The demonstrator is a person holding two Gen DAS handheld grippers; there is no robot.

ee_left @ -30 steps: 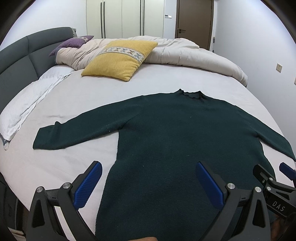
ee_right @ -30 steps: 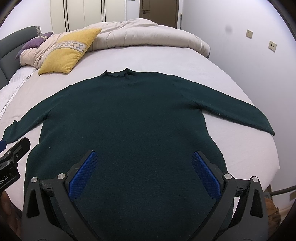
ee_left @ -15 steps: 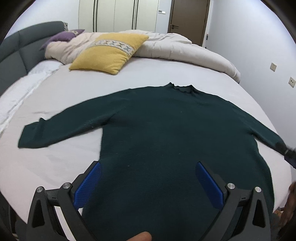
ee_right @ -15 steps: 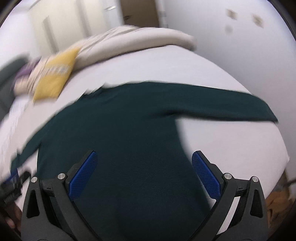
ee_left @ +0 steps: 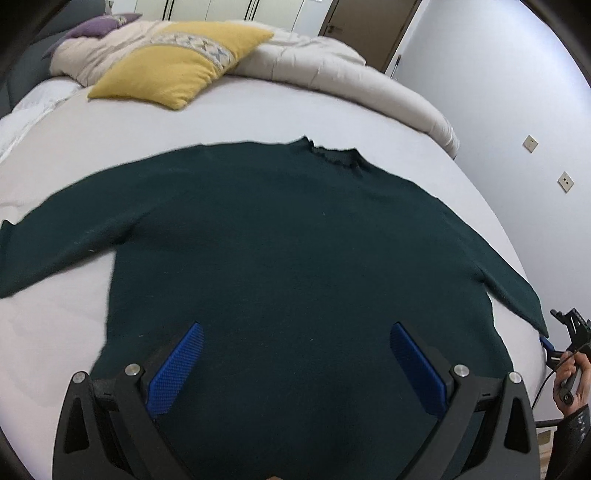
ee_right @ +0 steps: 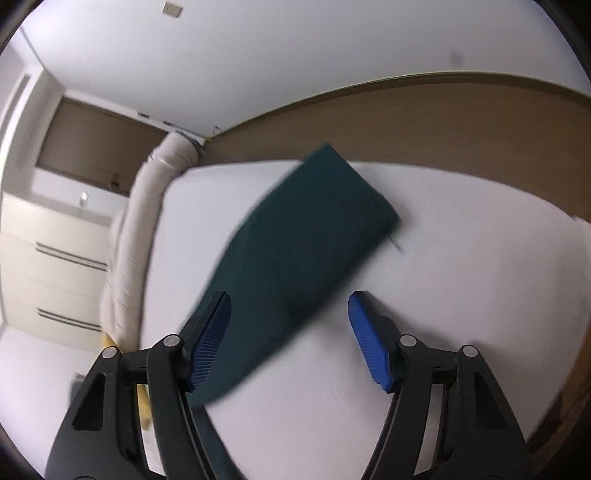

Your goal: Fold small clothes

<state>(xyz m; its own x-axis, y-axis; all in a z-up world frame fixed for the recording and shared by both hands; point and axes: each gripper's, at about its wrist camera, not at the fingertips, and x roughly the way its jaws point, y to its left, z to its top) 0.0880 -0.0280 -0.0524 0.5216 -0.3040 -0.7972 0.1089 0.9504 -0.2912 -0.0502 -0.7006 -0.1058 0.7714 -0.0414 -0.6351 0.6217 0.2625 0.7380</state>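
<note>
Dark green sweater point(ee_left: 295, 258) flat on bed point(ee_left: 258, 110), under wide-open left gripper point(ee_left: 293, 354). Right gripper point(ee_right: 288, 325) closing, sleeve point(ee_right: 306, 236) ahead between blue pads point(ee_right: 365, 332), not pinched.

Yellow pillow point(ee_left: 177, 62) lies against bunched cream duvet point(ee_left: 332, 81) (purple cushion point(ee_left: 99, 27) behind). Brown door point(ee_left: 365, 26) shut.

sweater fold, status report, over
Left gripper open above sweater body. Right gripper closing around right sleeve, pads not yet pressing. Sweater flat, unfolded. Nothing blocking.
</note>
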